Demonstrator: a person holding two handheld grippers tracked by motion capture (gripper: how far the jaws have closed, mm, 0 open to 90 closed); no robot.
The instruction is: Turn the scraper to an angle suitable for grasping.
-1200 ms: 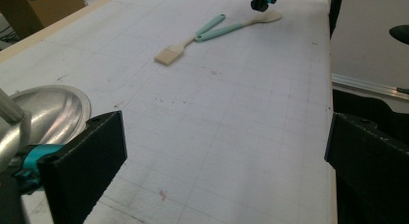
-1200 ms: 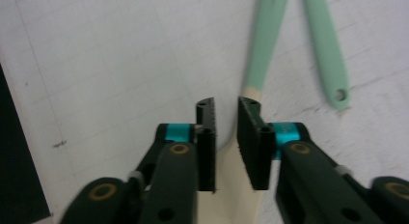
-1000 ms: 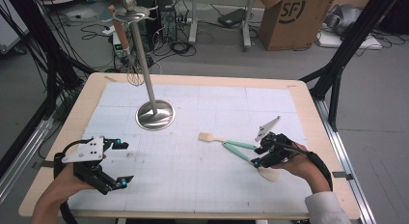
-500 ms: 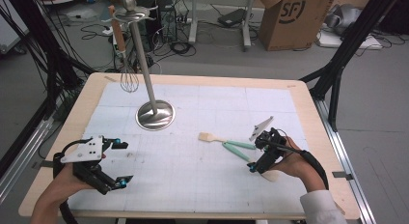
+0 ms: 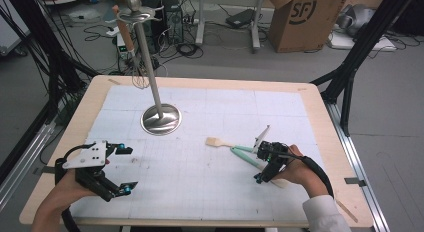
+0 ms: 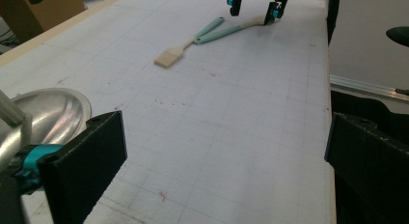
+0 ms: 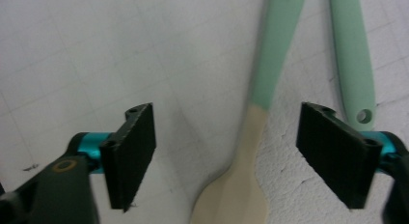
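Grey floor (image 5: pixel 280 67), cardboard box (image 5: pixel 300 17)

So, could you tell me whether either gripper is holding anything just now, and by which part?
Nothing is held. The right gripper straddles the spoon with its jaws open, just closing, pads clear. The left gripper is open.

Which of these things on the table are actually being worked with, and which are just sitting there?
In use:
right gripper
wooden spoon with mint-green handle

Lying about:
second mint-green handled utensil
wooden-headed brush
steel stand with round base
left gripper
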